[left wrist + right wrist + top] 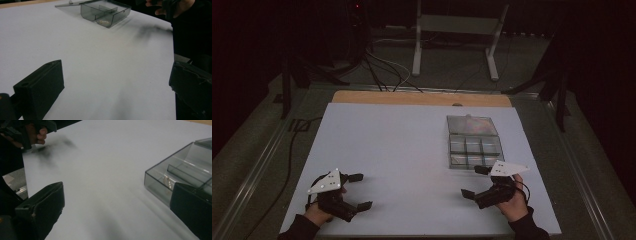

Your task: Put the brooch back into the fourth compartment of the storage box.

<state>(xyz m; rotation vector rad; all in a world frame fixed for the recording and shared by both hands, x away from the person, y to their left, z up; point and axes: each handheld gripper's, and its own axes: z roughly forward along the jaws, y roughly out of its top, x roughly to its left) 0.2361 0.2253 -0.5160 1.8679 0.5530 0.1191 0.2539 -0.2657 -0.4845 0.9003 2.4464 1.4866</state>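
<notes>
While both hands rest low at the near edge, the scene reads as follows, every place given relative to the clear box.

Table (402,150): a pale sheet that bears the clear box on its far right part; a wooden strip runs along the edge beyond the box.

Clear box (474,147): a smoky transparent case with divider walls forming small compartments; its lid (472,125) lies open and flat on the far side of the box. Something small and pale shows inside a near compartment in the right gripper view (167,181); too small to tell what it is.

Left gripper (357,191): well apart from the box, on the near left, held by the left hand (319,212). Jaws spread wide, nothing between them; bare table shows in the gap in its own view.

Right gripper (474,181): just beside the box, at its near edge, held by the right hand (514,202). Jaws spread wide and empty, one of them in front of the box's near wall in its own view, not clamped on it.
</notes>
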